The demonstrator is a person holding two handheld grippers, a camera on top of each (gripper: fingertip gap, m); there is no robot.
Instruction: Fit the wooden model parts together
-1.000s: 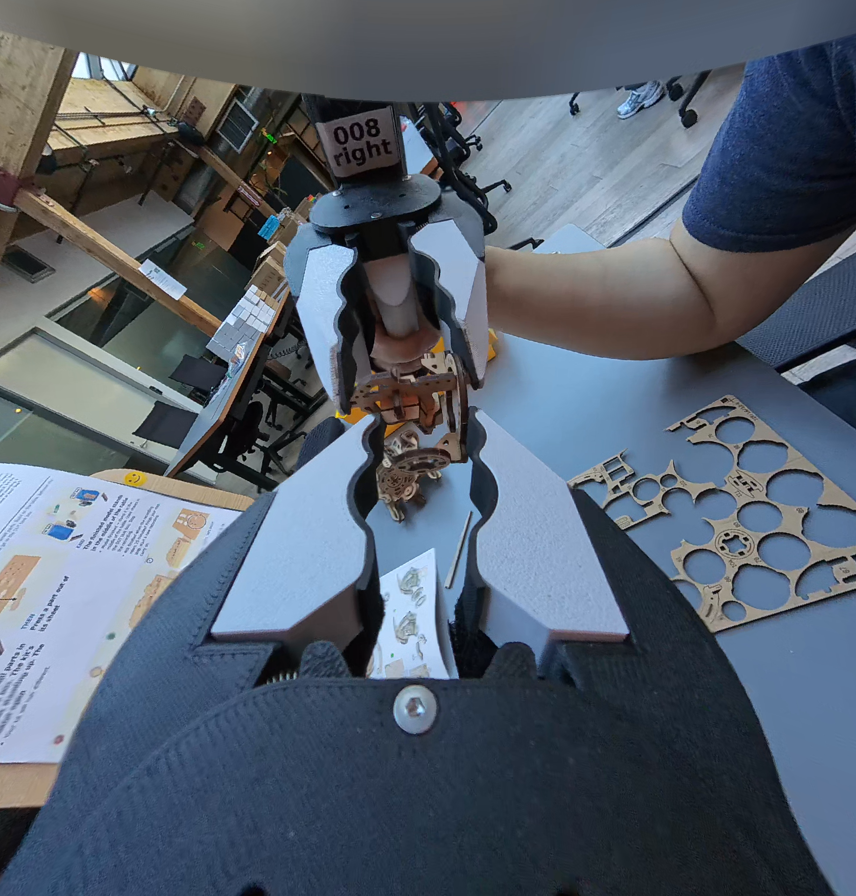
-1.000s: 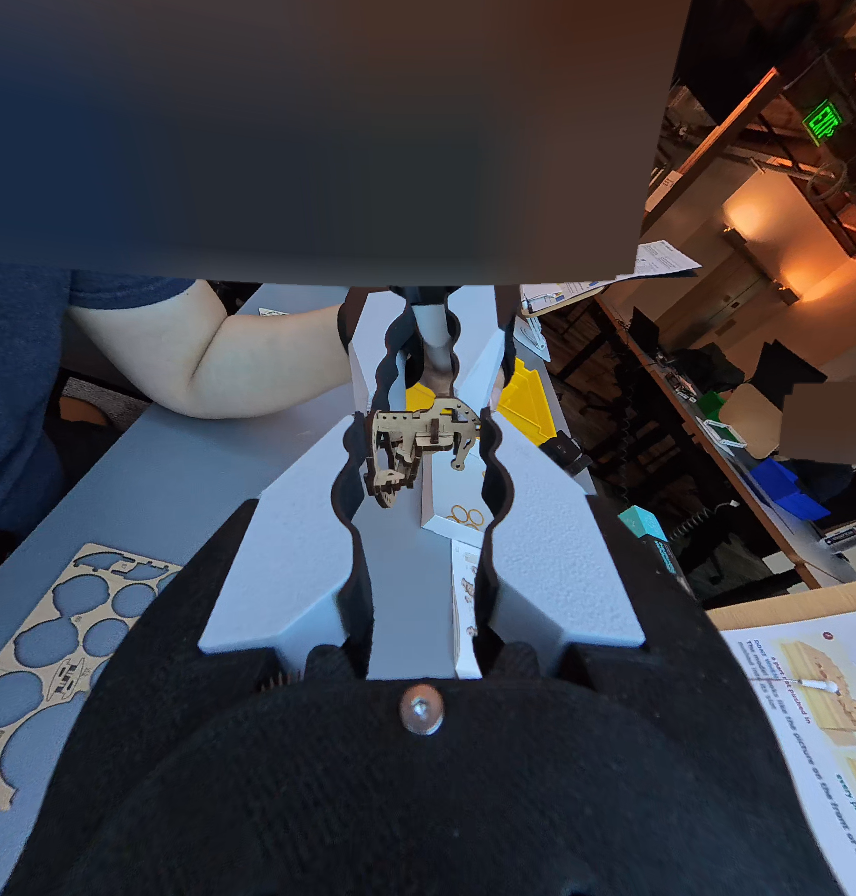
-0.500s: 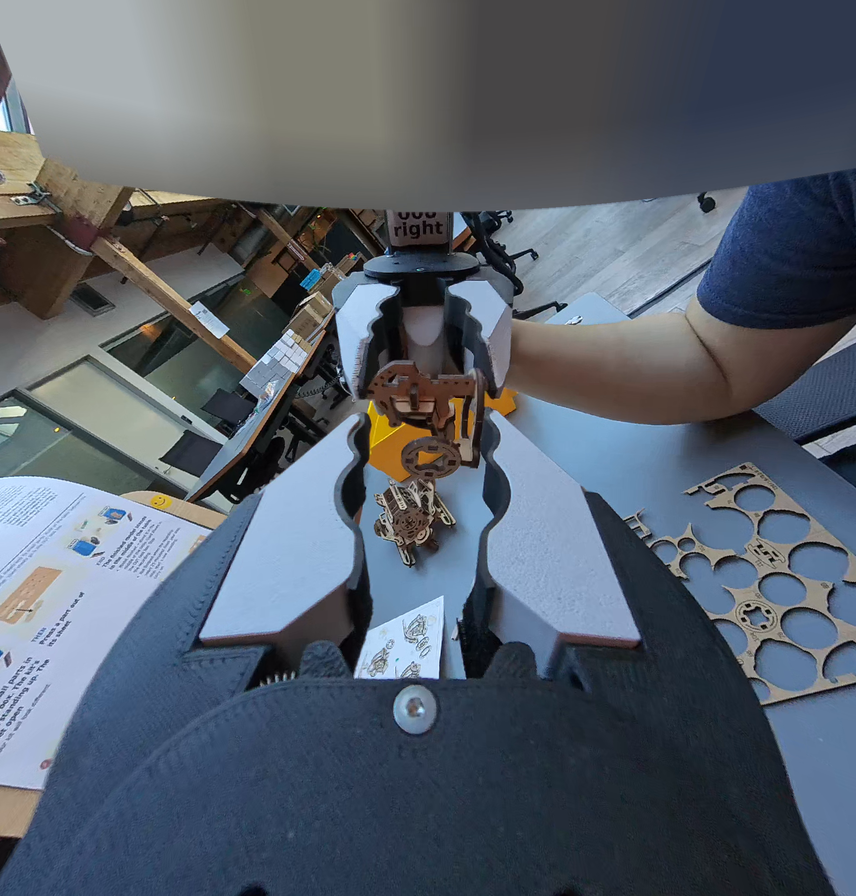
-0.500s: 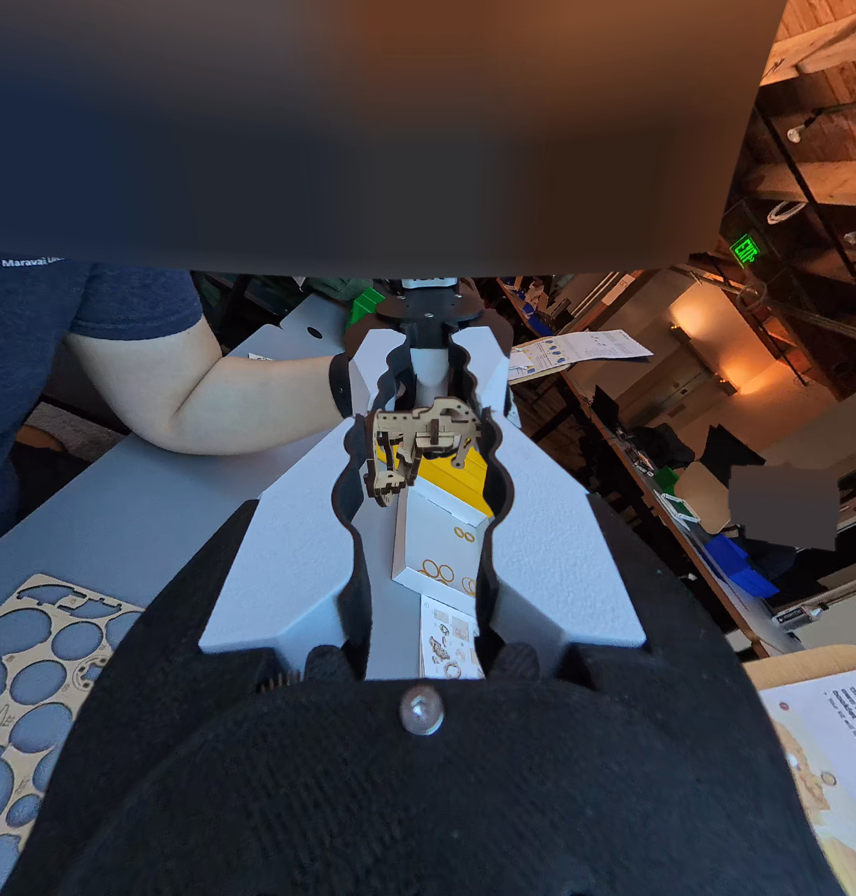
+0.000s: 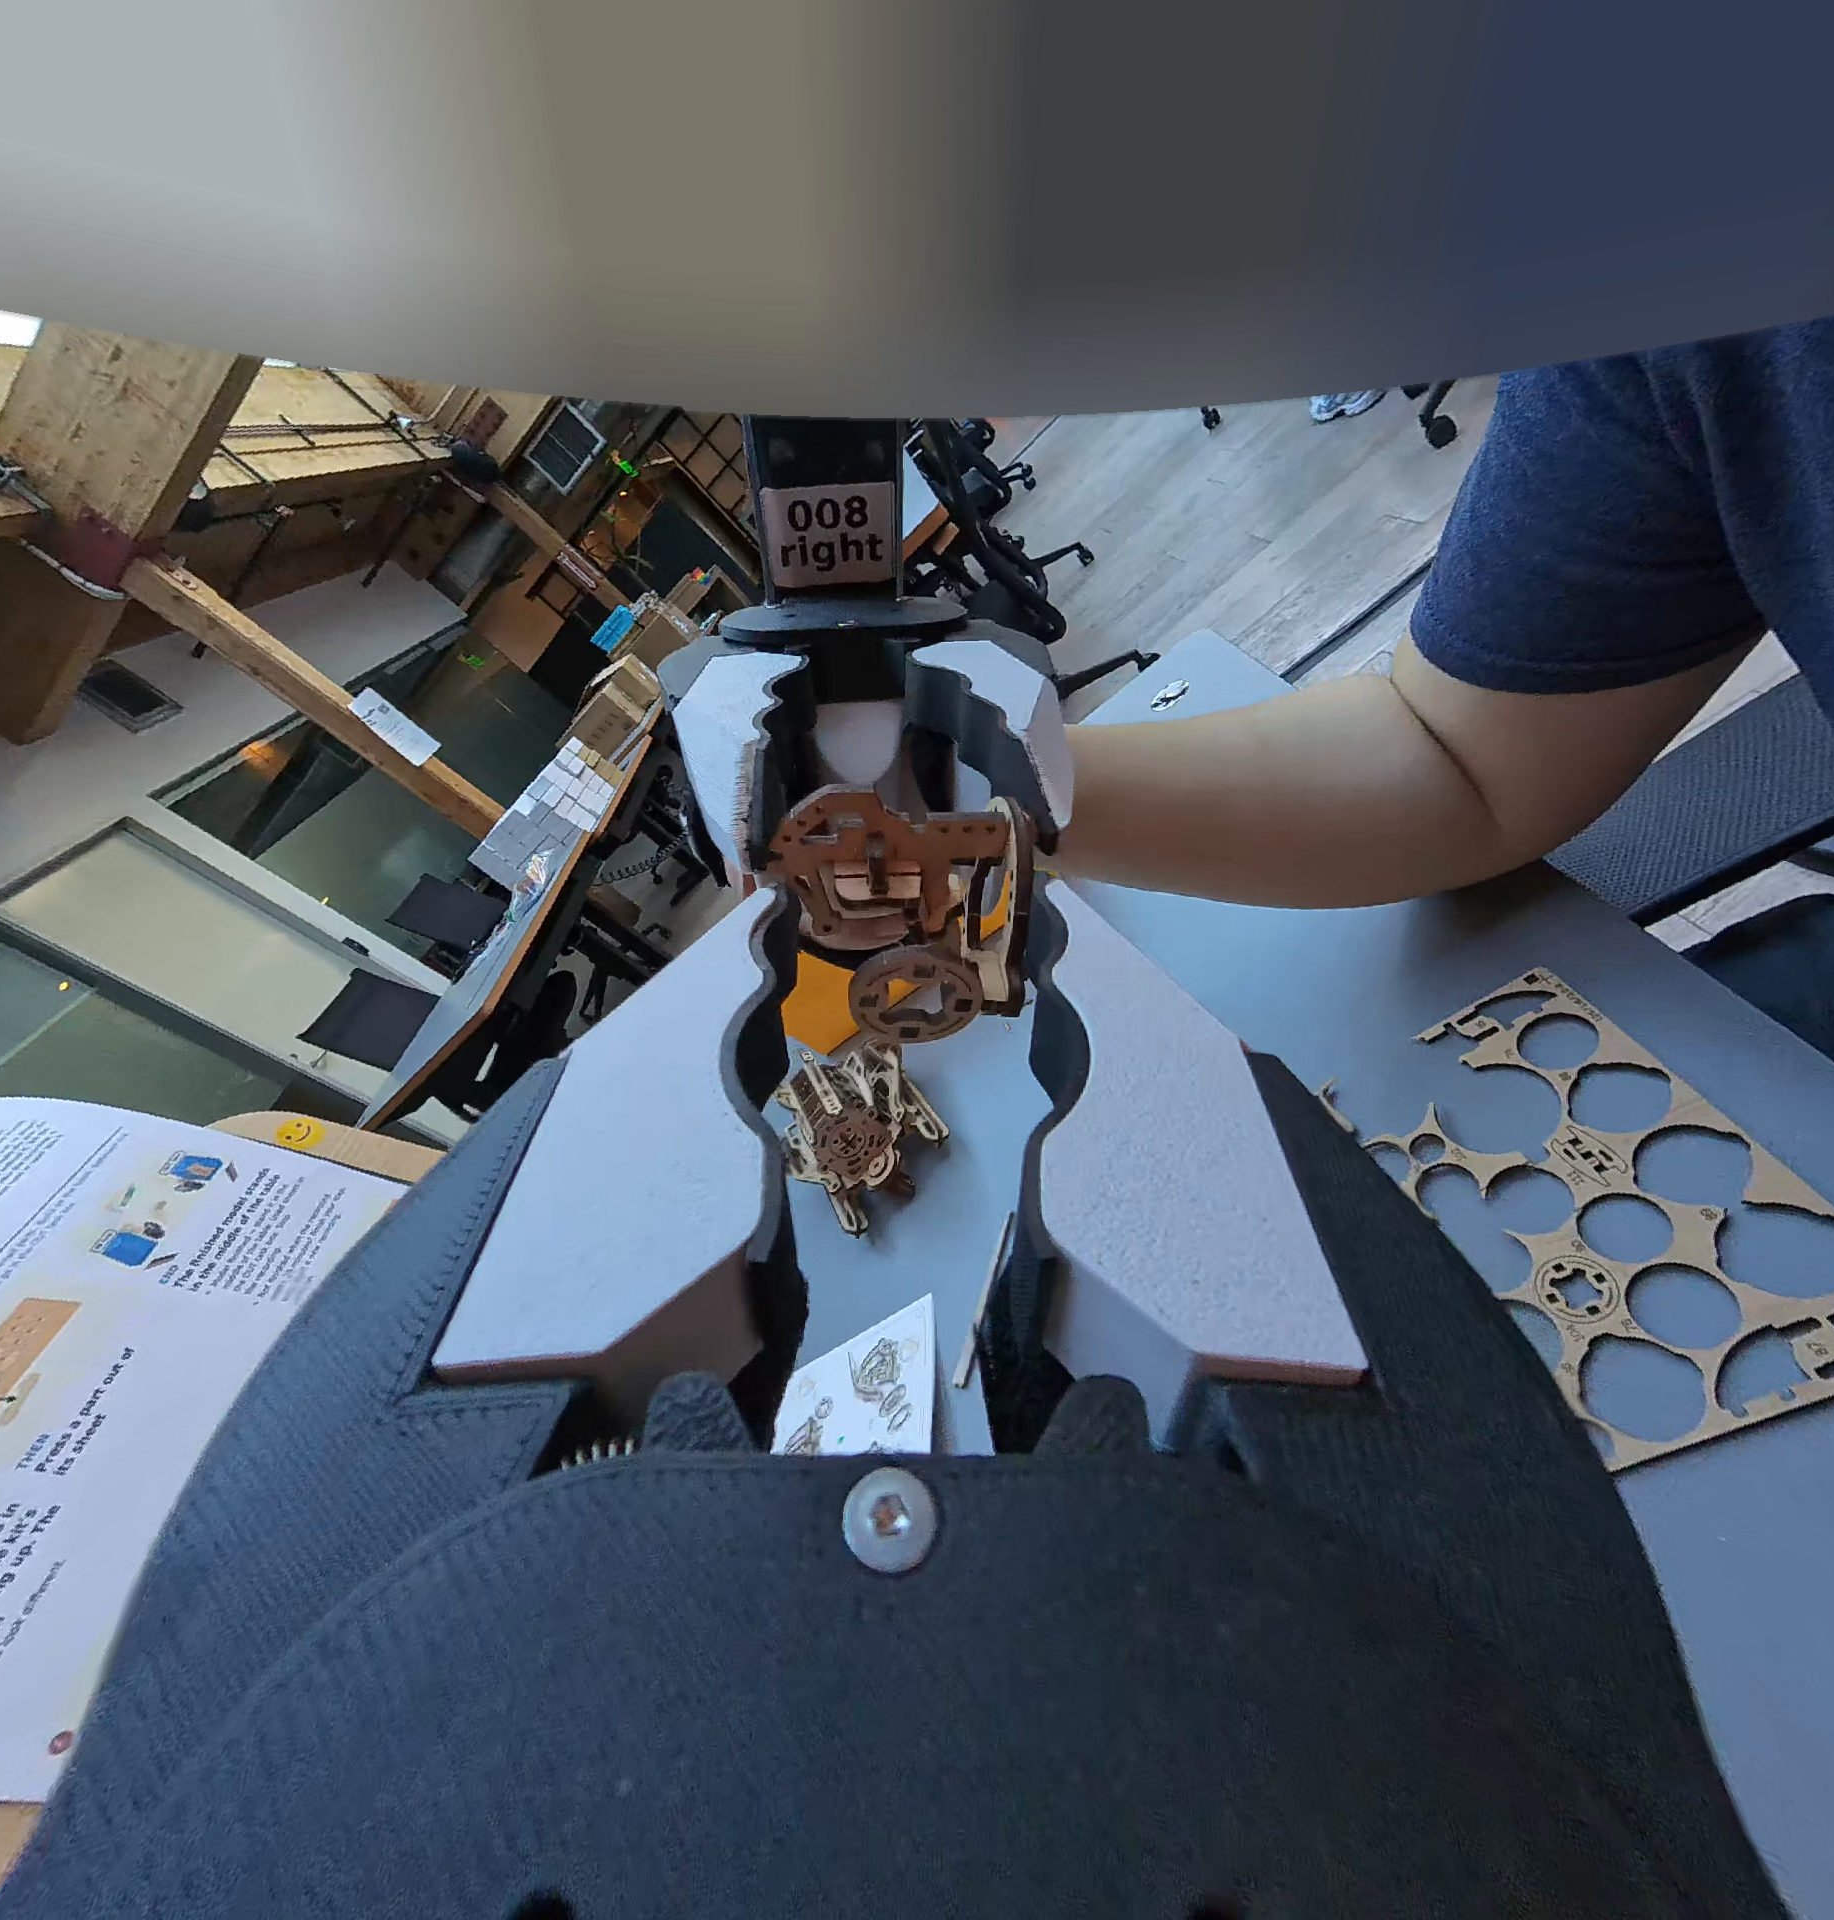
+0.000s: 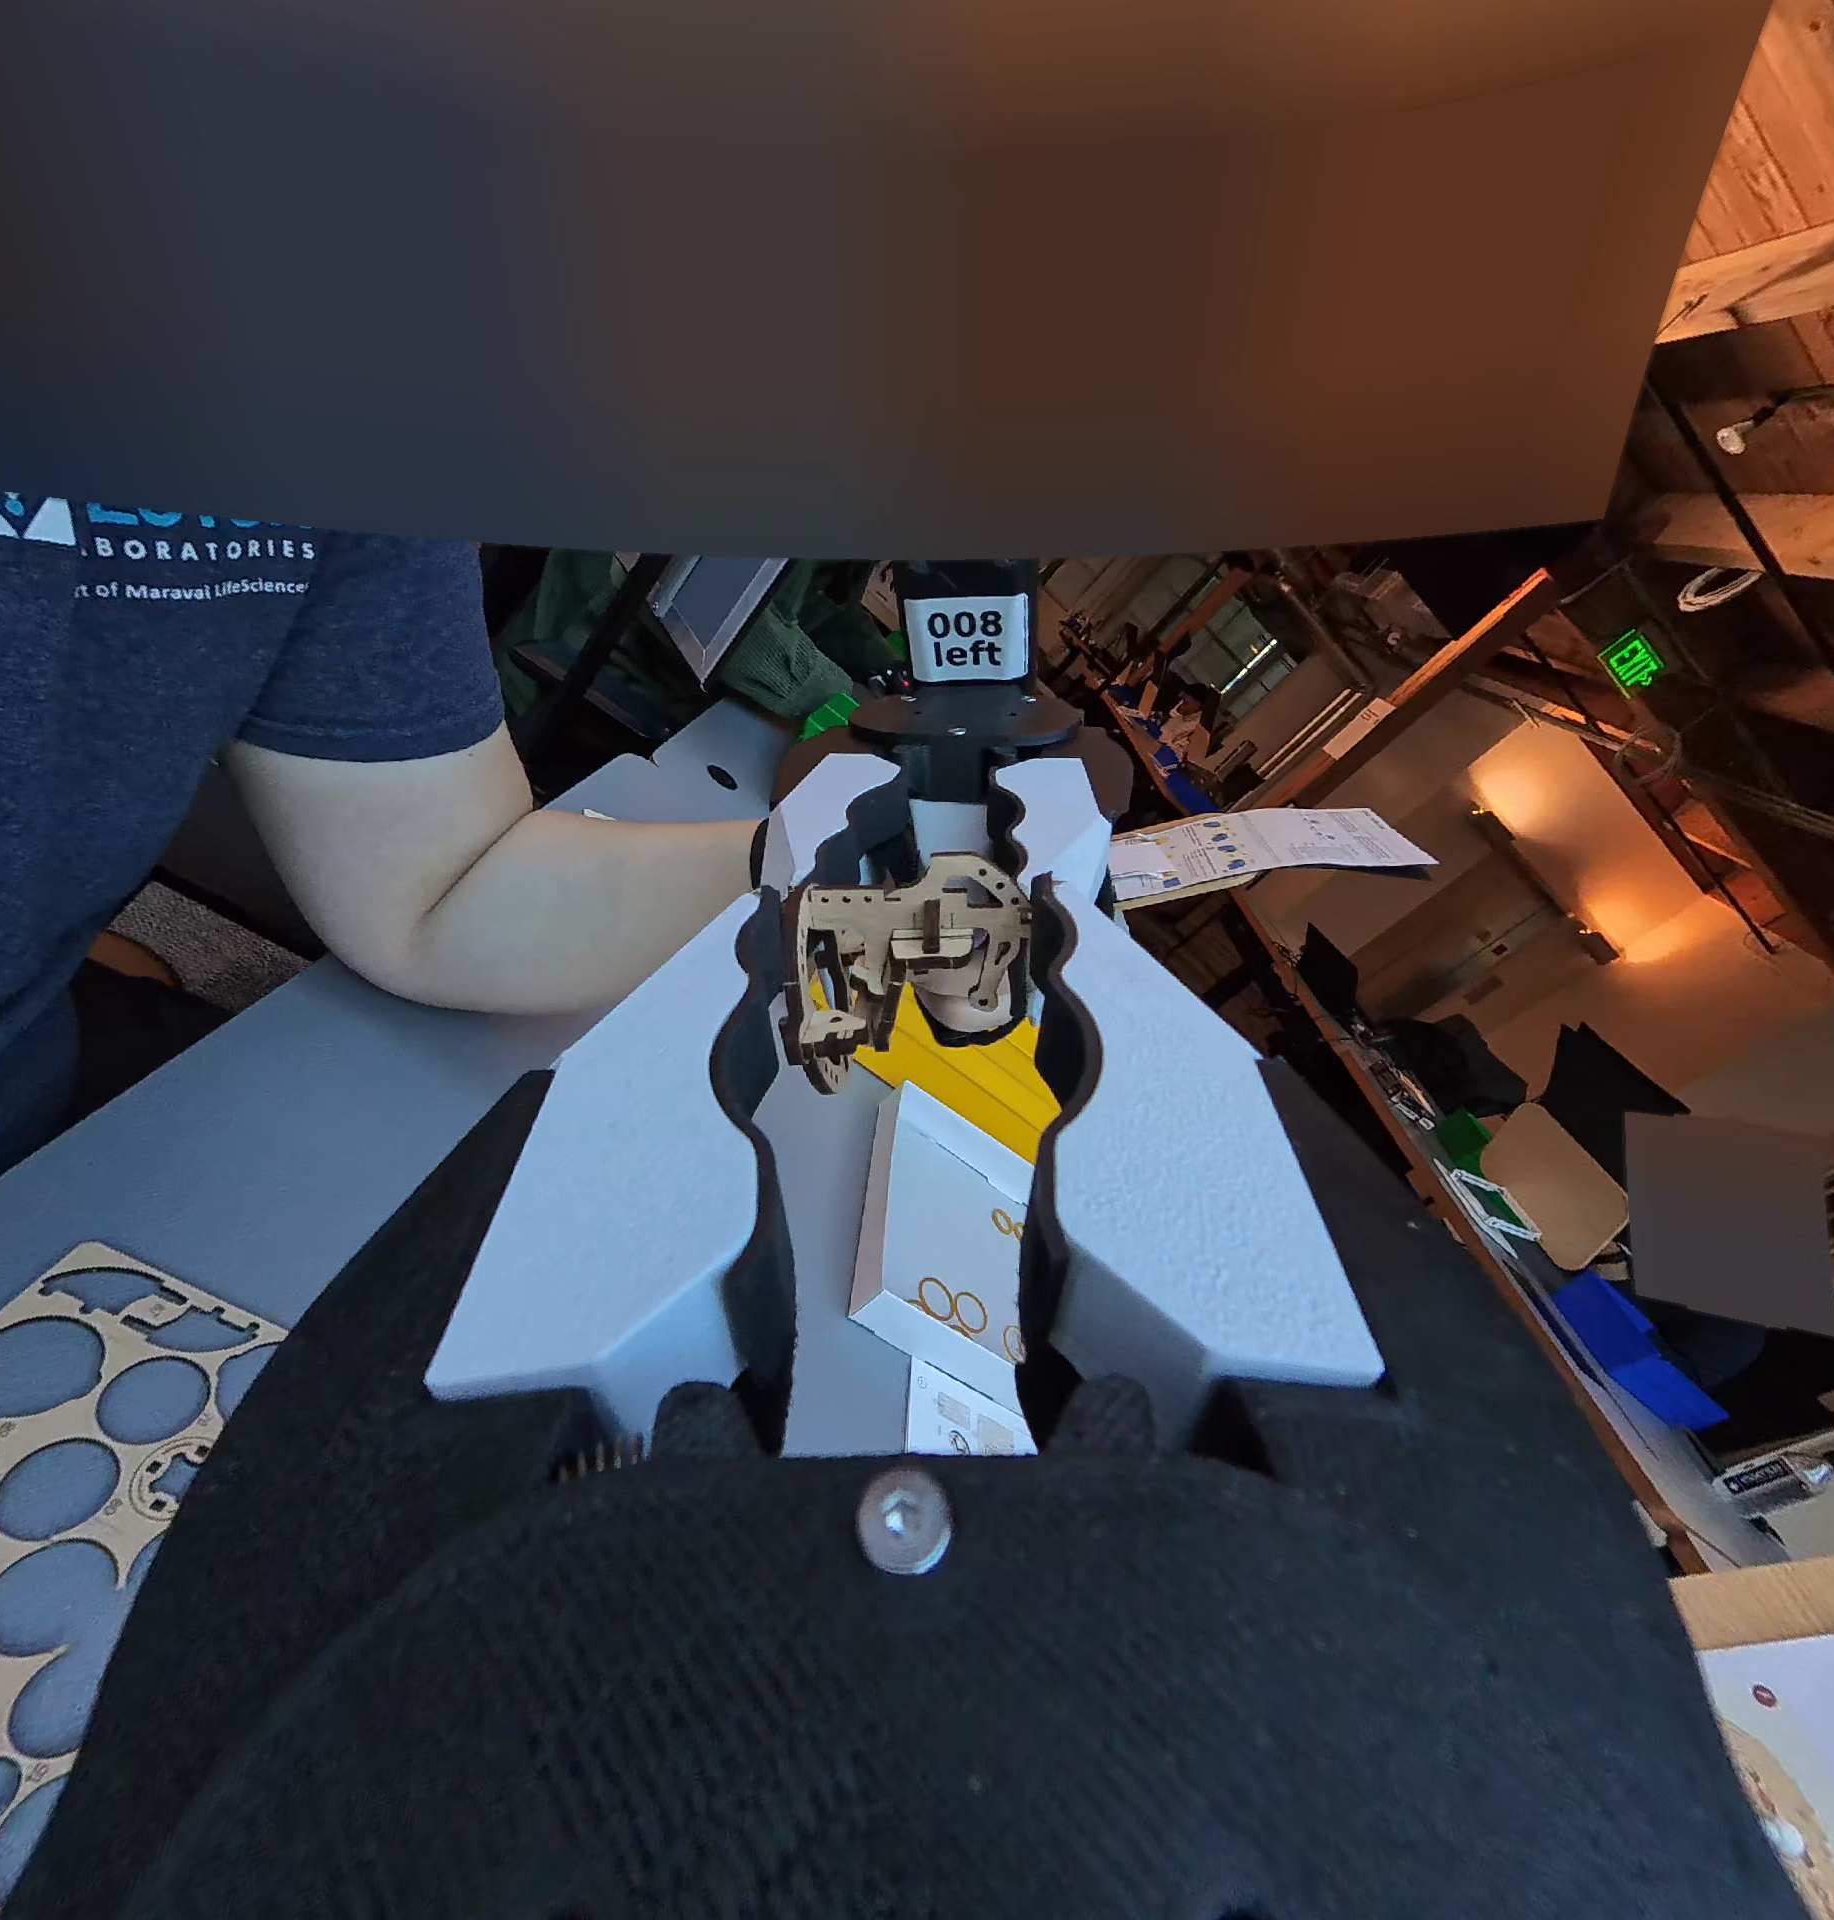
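A brown wooden gear assembly [image 5: 892, 904] with a round toothed wheel at its lower end hangs in the air above the grey table [image 5: 1256, 977]. My left gripper [image 5: 908, 914] is shut on it from the near side. My right gripper [image 6: 908, 920] faces it and is shut on the same assembly [image 6: 892, 956] from the other side. In the left wrist view the right gripper's fingers [image 5: 1006, 727] show beyond the assembly. A second, paler wooden model [image 5: 851, 1132] lies on the table below, apart from both grippers.
A punched-out wooden parts sheet [image 5: 1619, 1195] lies on the table; it also shows in the right wrist view [image 6: 61, 1455]. A thin wooden stick [image 5: 986, 1299], a small booklet [image 5: 871, 1382], a white box [image 6: 944, 1236], a yellow bin [image 6: 954, 1070] and an instruction sheet [image 5: 113, 1351] lie nearby. A person's forearm [image 5: 1308, 790] rests at the table edge. Both grippers' tips are close together, under 4 cm apart.
Both grippers have risen together with the wooden assembly, lifting it off the table and clear of the paler model below. The jaws have stayed the same width.
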